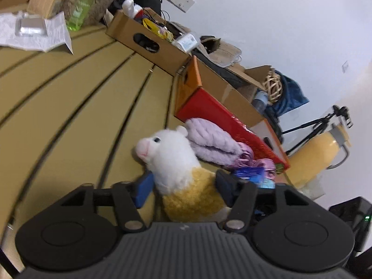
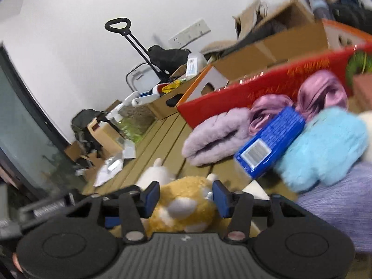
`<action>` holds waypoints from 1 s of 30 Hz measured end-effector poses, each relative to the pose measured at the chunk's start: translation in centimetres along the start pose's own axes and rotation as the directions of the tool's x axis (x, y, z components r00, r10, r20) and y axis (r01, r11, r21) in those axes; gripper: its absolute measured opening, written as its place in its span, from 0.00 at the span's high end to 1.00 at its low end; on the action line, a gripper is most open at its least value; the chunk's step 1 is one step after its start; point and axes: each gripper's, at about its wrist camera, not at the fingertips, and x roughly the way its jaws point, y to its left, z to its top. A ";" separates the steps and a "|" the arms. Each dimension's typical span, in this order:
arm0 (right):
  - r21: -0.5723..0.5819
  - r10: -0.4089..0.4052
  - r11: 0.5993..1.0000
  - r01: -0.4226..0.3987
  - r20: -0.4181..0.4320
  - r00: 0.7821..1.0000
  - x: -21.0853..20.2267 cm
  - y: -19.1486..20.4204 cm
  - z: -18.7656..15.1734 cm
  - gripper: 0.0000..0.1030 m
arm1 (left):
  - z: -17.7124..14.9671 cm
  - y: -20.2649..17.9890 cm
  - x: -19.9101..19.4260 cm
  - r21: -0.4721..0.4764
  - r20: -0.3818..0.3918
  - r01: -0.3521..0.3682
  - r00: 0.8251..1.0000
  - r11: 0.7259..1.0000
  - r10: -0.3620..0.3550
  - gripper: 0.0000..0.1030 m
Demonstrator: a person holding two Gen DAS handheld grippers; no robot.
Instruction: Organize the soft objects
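A white and yellow plush animal (image 1: 179, 174) sits between the blue pads of my left gripper (image 1: 183, 186), which is shut on its body. The same plush (image 2: 183, 204) lies between the pads of my right gripper (image 2: 184, 198); its jaws stand wide around the plush's yellow rear, contact unclear. A folded lilac fluffy cloth (image 1: 211, 143) lies beyond the plush, also in the right wrist view (image 2: 216, 134). A light blue fluffy item (image 2: 325, 146), a blue packet (image 2: 269, 141), pink satin fabric (image 2: 320, 93) and a purple knit (image 2: 337, 200) sit on the right.
A red box (image 1: 232, 127) and cardboard boxes (image 1: 148, 39) line the far side of the tan slatted surface (image 1: 69, 107). A green bottle (image 1: 80, 9), papers (image 1: 34, 32), a yellow jug (image 1: 313, 155) and a tripod (image 1: 318, 125) stand around.
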 end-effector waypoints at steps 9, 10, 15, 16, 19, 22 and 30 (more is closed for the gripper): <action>-0.024 0.061 0.998 -0.057 0.165 0.984 -5.6 2.7 3.8 0.59 | 3.4 -6.5 -3.1 0.116 0.142 0.073 0.986 0.991 -0.089 0.52; -0.079 0.055 0.996 -0.041 0.193 0.980 -5.8 3.4 5.6 0.59 | 4.8 -7.8 -2.6 0.156 0.164 0.075 0.981 0.985 -0.101 0.52; -0.078 -0.041 0.995 0.058 0.204 0.978 -2.0 1.5 14.6 0.59 | 13.2 -11.9 6.4 0.209 0.090 0.046 0.994 0.977 -0.066 0.55; -0.052 -0.064 0.996 0.074 0.176 0.982 -0.5 0.2 16.1 0.59 | 14.2 -11.8 8.6 0.183 0.067 0.034 0.997 0.982 -0.047 0.55; -0.030 -0.134 0.990 0.137 0.105 0.985 3.1 -2.8 18.2 0.59 | 15.0 -11.5 13.8 0.181 0.015 -0.022 1.000 0.983 0.020 0.56; 0.000 -0.168 0.986 0.168 -0.009 0.986 6.4 -5.3 18.7 0.59 | 14.8 -11.0 17.3 0.224 -0.036 -0.111 0.992 0.968 0.122 0.55; -0.044 -0.116 0.993 0.110 -0.177 0.977 9.1 -5.8 17.5 0.59 | 13.9 -10.5 14.8 0.393 -0.011 -0.156 0.985 0.906 0.174 0.34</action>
